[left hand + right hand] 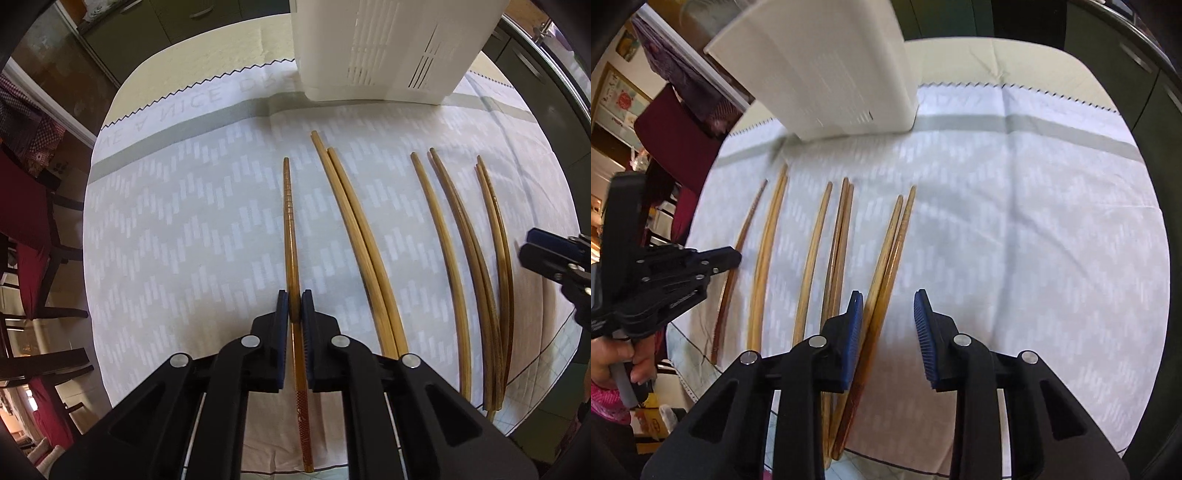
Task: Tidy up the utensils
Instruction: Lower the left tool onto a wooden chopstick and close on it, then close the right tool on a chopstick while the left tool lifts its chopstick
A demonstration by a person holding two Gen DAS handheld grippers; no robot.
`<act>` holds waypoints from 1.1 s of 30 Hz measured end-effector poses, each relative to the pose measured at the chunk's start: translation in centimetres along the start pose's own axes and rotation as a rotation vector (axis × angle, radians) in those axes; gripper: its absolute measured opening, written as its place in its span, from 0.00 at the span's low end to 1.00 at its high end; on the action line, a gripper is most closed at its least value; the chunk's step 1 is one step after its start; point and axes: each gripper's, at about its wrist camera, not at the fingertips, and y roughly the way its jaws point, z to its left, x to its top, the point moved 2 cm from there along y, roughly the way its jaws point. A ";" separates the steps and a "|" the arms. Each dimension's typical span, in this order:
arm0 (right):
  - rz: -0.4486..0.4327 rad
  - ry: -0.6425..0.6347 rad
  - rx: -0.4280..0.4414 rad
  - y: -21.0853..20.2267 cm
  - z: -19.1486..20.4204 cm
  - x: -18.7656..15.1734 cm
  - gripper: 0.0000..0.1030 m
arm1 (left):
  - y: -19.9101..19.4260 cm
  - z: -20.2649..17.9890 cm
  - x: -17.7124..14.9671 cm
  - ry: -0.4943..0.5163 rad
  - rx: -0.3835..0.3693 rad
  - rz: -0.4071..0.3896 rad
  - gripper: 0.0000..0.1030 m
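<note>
Several wooden chopsticks lie side by side on a white patterned cloth [184, 221]. My left gripper [294, 306] is shut on a dark brown chopstick [289, 206], the leftmost one, which points away toward a white slotted utensil holder [380, 48]. A light pair [354, 229] lies just to its right. My right gripper [888, 321] is open and empty, low over the cloth beside the rightmost chopstick pair [892, 243]. The holder [827, 77] stands at the far edge. The left gripper [727, 256] shows at the left of the right wrist view, on the dark chopstick [746, 229].
Dining chairs with red cushions [26, 221] stand to the left of the table. Dark cabinets [1126, 74] lie beyond the far right. The cloth's right half [1034, 240] is bare. A gridded mat [535, 398] shows under the cloth's near edge.
</note>
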 end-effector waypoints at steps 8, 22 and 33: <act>0.048 -0.021 -0.110 1.5 0.6 0.2 0.23 | 0.2 1.1 -0.1 0.003 -0.037 -0.008 0.08; 0.080 -0.091 -0.254 3.7 3.5 1.1 0.12 | 0.1 0.9 -0.2 0.003 -0.047 -0.013 0.08; -0.024 -0.021 -0.141 0.6 2.3 1.6 0.07 | -0.8 2.1 0.6 -0.034 -0.073 -0.057 0.07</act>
